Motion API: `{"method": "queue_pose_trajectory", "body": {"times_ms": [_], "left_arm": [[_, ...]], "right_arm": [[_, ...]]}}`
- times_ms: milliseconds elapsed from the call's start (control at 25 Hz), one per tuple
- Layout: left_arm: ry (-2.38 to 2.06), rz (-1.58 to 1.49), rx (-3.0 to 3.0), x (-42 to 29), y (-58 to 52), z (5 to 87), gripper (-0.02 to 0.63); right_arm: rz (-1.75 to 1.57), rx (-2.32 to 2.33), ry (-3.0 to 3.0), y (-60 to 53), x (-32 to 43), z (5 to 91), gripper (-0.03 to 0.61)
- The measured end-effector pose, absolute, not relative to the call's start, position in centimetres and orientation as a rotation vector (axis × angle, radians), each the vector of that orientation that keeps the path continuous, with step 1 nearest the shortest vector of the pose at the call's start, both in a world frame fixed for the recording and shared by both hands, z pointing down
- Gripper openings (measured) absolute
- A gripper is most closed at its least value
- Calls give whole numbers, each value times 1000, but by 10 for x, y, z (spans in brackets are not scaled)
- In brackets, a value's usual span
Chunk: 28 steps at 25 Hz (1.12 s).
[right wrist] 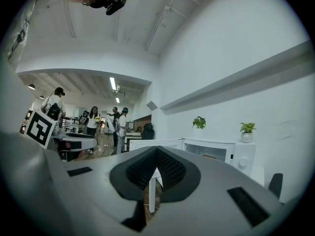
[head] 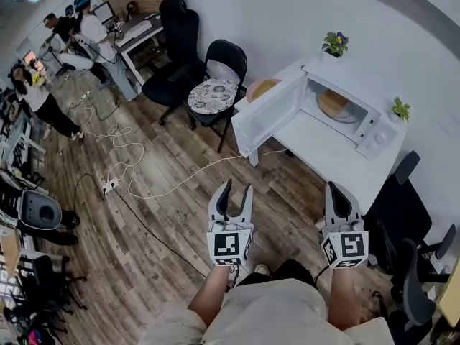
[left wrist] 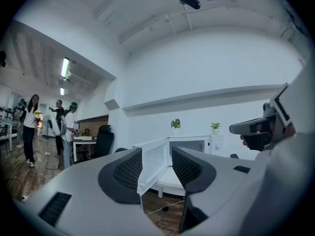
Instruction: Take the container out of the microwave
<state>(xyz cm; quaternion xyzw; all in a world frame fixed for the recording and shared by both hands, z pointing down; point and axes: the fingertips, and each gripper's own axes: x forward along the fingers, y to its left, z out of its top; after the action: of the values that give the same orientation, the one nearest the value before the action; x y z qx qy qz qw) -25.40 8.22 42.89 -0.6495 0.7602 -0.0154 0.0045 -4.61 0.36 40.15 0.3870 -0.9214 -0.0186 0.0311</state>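
Microwave (head: 379,131) on white table (head: 327,153), far right; door (head: 267,115) swung open. Container (head: 332,103) sits inside. Left gripper (head: 237,187) near, jaws apart, empty. Right gripper (head: 335,190) near, jaws pressed together, holding nothing. Both well short of the microwave.

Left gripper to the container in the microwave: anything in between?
Head view: only wood floor with a white cable, then bare table top, between left gripper and container. Microwave door stands open, aside.
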Motion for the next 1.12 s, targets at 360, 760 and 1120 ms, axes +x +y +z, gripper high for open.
{"method": "queue_pose_trajectory", "body": {"times_ms": [360,760,1120], "left_arm": [[2309,-66,-2092,-249,38,429,193],[2235,-88,-2149,-238,-52,420,193],[2208,-113,-2187,-222,-132,417,193]], "right_arm": [[-42,1246,-2836,-35,-45,406,15],[-19,1302,-2822,-116,-41,403,15],[22,1352,-2778,-187,-18,408,15]]}}
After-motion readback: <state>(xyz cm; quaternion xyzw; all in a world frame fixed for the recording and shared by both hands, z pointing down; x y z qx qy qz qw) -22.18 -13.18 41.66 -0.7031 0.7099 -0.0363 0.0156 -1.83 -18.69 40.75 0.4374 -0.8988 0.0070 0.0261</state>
